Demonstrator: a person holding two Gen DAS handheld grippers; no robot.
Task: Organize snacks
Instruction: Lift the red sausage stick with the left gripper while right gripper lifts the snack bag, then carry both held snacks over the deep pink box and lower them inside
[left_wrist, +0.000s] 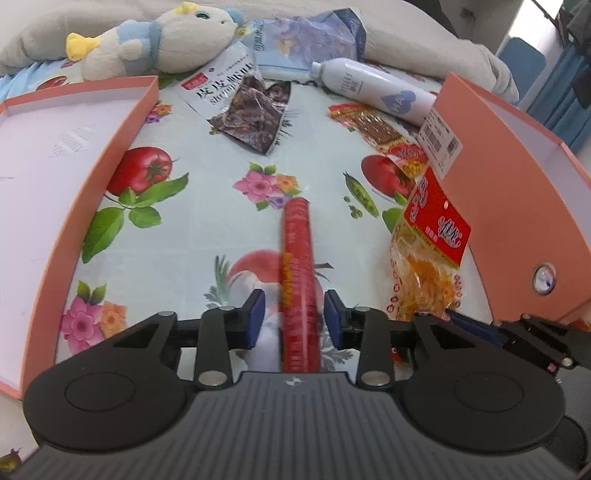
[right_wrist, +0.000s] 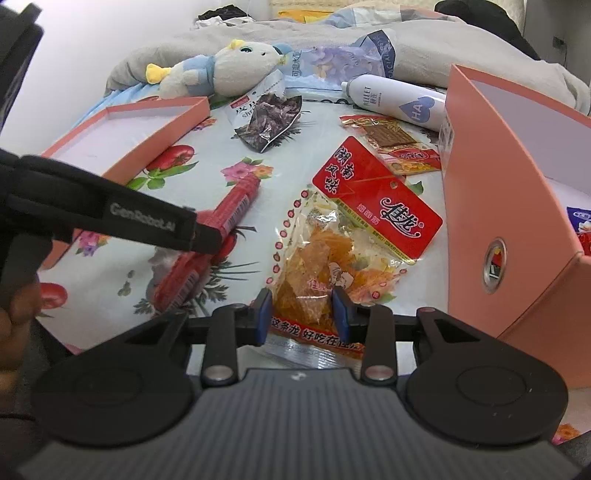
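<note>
Two grippers work mid-table: left gripper (left_wrist: 294, 318), part open, straddles the red tube (left_wrist: 300, 280) untouched; right gripper (right_wrist: 303, 314) pinches the orange snack bag (right_wrist: 332, 258) beside the pink box (right_wrist: 498, 206).

Light: bright, even, diffuse daylight; a pale window glow at the left wrist view's upper right.
Shadows: soft and faint.
Blur: red snack tube (left_wrist: 300, 280) smeared in the left wrist view.
Distortion: strong fisheye bowing on the pink box (right_wrist: 509, 206) edges.
</note>
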